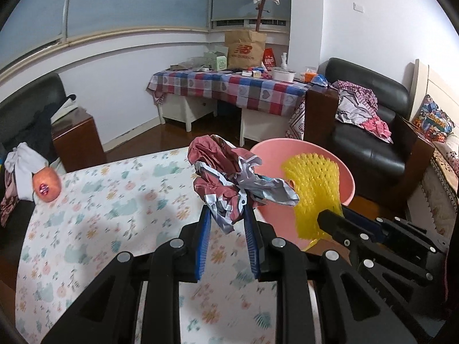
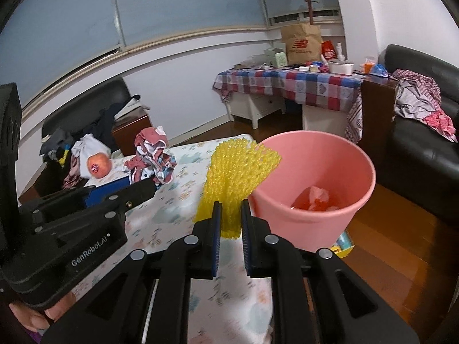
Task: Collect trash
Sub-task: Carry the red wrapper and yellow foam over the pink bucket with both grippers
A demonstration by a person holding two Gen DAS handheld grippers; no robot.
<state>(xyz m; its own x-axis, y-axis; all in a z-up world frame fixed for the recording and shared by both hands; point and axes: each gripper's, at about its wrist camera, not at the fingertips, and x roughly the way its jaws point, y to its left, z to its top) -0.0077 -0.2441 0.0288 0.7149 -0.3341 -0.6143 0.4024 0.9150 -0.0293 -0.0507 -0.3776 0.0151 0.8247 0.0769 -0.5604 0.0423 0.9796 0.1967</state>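
My left gripper (image 1: 228, 210) is shut on a crumpled maroon-and-grey wrapper (image 1: 226, 175), held up above the floral tablecloth (image 1: 100, 206). That wrapper (image 2: 152, 157) also shows at the left of the right wrist view, in front of the left gripper (image 2: 143, 187). My right gripper (image 2: 231, 205) is shut on a yellow foam fruit net (image 2: 229, 172), which stands up beside the rim of the pink bin (image 2: 312, 197). In the left wrist view the net (image 1: 314, 189) and the right gripper (image 1: 327, 219) overlap the bin (image 1: 272, 157). Crumpled pinkish trash (image 2: 317, 197) lies in the bin.
An apple with a sticker (image 1: 46, 186) rests at the table's far left corner beside piled clothes (image 2: 86, 146). A black sofa (image 1: 370, 132) with clothes stands at the right. A checked-cloth table (image 1: 229, 86) with a paper bag stands against the far wall. A yellow box (image 2: 342, 245) lies on the wooden floor.
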